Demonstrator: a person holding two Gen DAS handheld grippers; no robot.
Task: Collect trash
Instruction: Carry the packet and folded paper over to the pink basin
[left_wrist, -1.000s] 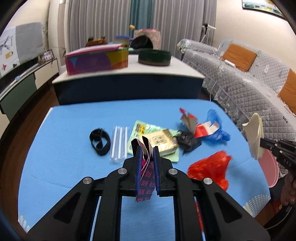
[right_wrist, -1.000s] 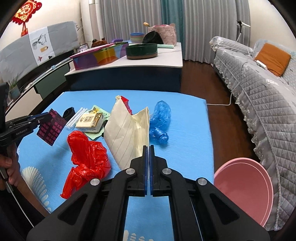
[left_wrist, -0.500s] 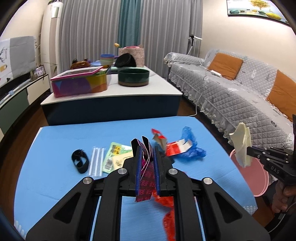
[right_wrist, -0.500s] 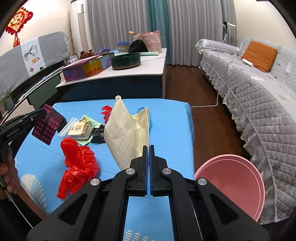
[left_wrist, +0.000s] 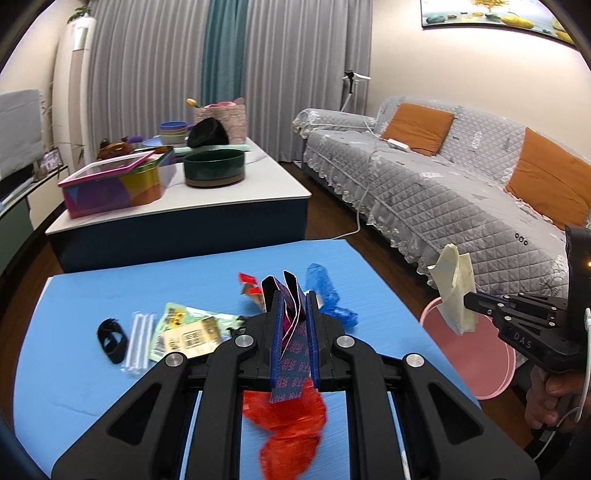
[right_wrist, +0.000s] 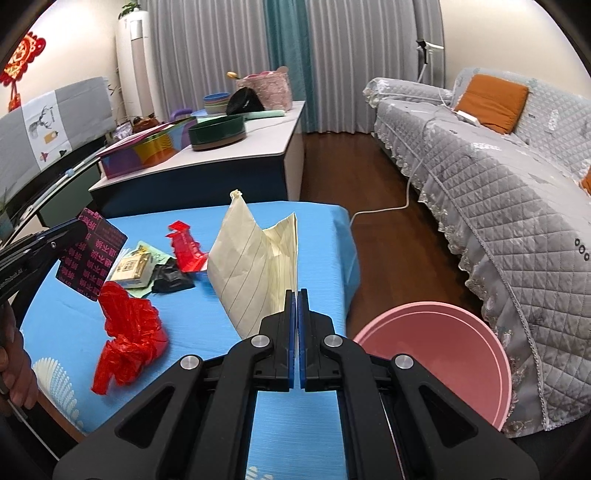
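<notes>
Left hand-held gripper (left_wrist: 293, 325) clamps a folded dark wrapper (left_wrist: 290, 350); right hand-held gripper (right_wrist: 297, 295) pinches lined cream paper (right_wrist: 258, 258); pink bin (right_wrist: 443, 354) at 4 o'clock.

The left tool (left_wrist: 291, 314) is pinching a dark wrapper with pink writing (left_wrist: 290, 343). Under the tool, a red plastic bag (left_wrist: 288, 424) is lying on the blue table (left_wrist: 74, 369). To its right, the right tool (left_wrist: 471, 303) is holding a pale folded paper (left_wrist: 456, 291) above a pink bin (left_wrist: 476, 362).
</notes>
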